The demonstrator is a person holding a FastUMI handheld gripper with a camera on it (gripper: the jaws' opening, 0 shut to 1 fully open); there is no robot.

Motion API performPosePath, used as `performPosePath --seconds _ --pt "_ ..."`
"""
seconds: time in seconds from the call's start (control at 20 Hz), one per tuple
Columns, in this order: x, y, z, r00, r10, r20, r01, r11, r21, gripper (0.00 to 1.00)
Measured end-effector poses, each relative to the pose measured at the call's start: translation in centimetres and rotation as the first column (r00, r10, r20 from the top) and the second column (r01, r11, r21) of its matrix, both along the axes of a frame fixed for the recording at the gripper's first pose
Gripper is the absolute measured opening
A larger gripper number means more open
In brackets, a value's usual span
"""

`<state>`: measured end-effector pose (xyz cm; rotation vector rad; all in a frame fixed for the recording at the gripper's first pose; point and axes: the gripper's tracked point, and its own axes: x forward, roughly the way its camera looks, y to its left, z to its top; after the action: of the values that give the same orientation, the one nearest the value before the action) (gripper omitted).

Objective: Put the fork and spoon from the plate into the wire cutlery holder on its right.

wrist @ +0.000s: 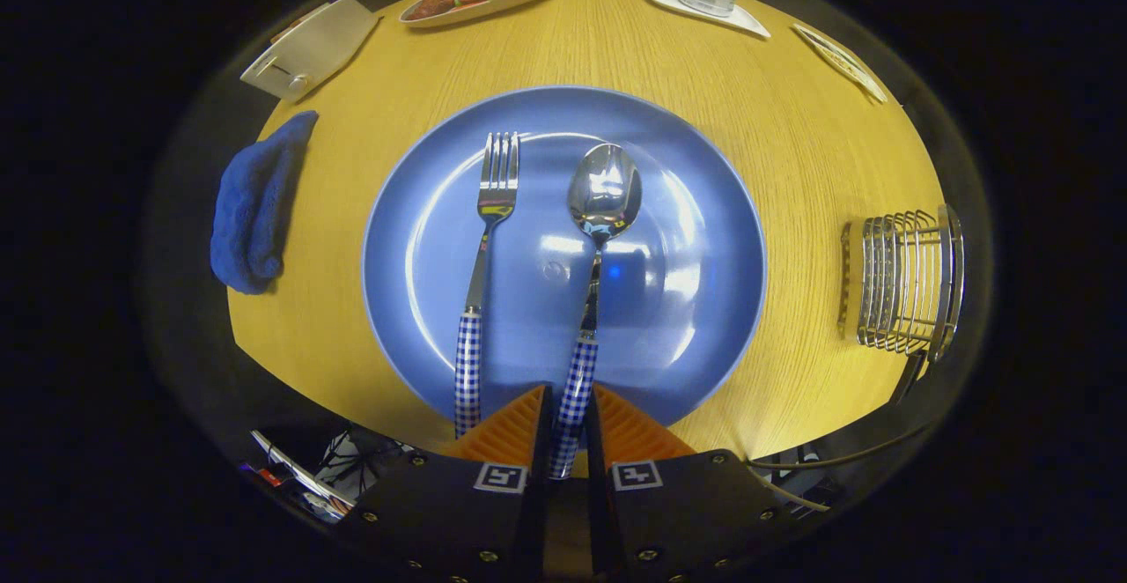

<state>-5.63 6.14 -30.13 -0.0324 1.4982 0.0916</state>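
Glossy blue plate (704,213), polished metal fork (496,187) and spoon (604,191), wood-grain table (792,143), fuzzy cloth (255,204).

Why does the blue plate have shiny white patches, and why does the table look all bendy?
In the gripper view, overhead light glares white off the plate and spoon; the fisheye lens bows the table and squashes the wire cutlery holder. The gripper fingers close around the spoon handle look sharp.
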Motion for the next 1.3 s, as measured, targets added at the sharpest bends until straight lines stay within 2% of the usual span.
performPosePath --seconds 0.4,0.65,0.85,0.9,0.95,1.0,1.15,1.2,1.3 --pt "0.5 -2.6 2.0 0.995 0.098 0.007 -0.098 0.995 0.013 0.21" --pt "0.9 -2.5 0.2 0.99 0.137 -0.043 -0.136 0.991 0.009 0.21" --pt "0.9 -1.5 0.0 0.988 0.136 -0.079 -0.132 0.99 0.05 0.21" --pt "1.2 -1.3 0.0 0.988 0.131 -0.079 -0.127 0.99 0.054 0.3" --pt "1.6 -2.1 -0.1 0.99 0.118 -0.071 -0.118 0.993 0.012 0.33" --pt "1.4 -2.8 -0.5 0.991 0.117 -0.062 -0.118 0.993 -0.016 0.15" --pt "2.1 -2.9 0.2 0.992 0.107 -0.064 -0.108 0.994 -0.01 0.14" --pt "2.0 -3.0 0.2 0.991 0.114 -0.069 -0.114 0.993 0.004 0.04" --pt "1.9 -3.2 0.7 0.989 0.123 -0.081 -0.121 0.992 0.028 0.04"
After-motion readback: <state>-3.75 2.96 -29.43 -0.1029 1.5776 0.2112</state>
